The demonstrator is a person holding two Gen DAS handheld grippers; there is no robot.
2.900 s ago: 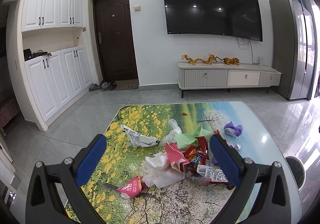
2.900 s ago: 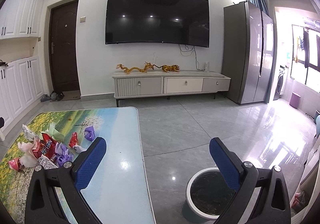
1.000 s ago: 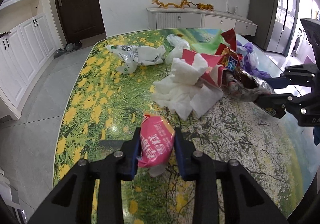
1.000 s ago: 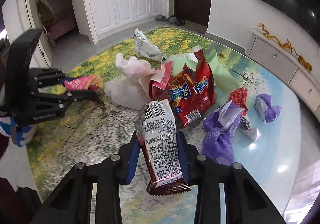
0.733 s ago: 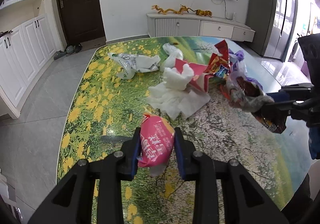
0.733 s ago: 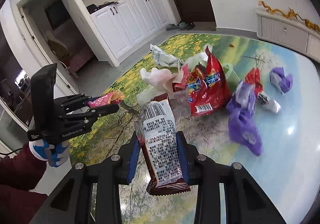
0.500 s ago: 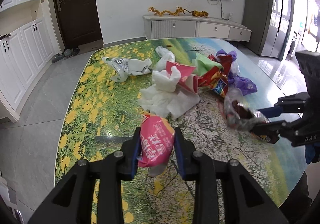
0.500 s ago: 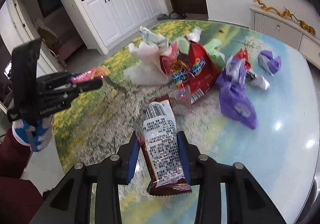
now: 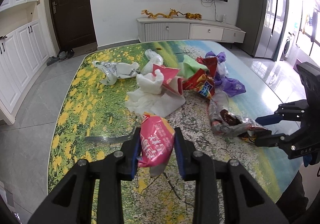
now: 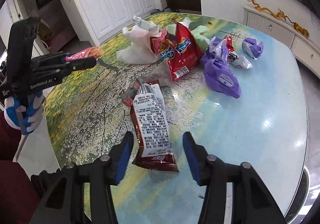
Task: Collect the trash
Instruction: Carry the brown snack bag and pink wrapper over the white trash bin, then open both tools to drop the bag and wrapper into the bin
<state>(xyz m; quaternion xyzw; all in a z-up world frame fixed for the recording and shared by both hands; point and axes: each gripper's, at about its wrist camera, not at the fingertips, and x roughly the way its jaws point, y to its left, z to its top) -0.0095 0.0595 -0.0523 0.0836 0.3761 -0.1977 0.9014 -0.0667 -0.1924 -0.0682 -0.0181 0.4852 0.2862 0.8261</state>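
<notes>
My left gripper (image 9: 157,152) is shut on a pink snack wrapper (image 9: 155,144) and holds it above the near left part of the table; it also shows in the right wrist view (image 10: 94,57). My right gripper (image 10: 158,156) is open, its blue pads either side of a brown and white snack wrapper (image 10: 152,122) that lies on the table. In the left wrist view the right gripper (image 9: 260,129) sits at the right with that wrapper (image 9: 230,124) at its tips.
A pile of trash lies mid-table: white tissue (image 9: 152,95), a red chip bag (image 10: 180,51), purple bags (image 10: 222,75), a green wrapper (image 9: 190,65), a clear printed bag (image 9: 116,69). The table edge (image 10: 304,124) runs at the right. A TV cabinet (image 9: 190,29) stands beyond.
My right gripper has opened and the brown and white wrapper now lies on the table between its pads. The left gripper still holds the pink wrapper.
</notes>
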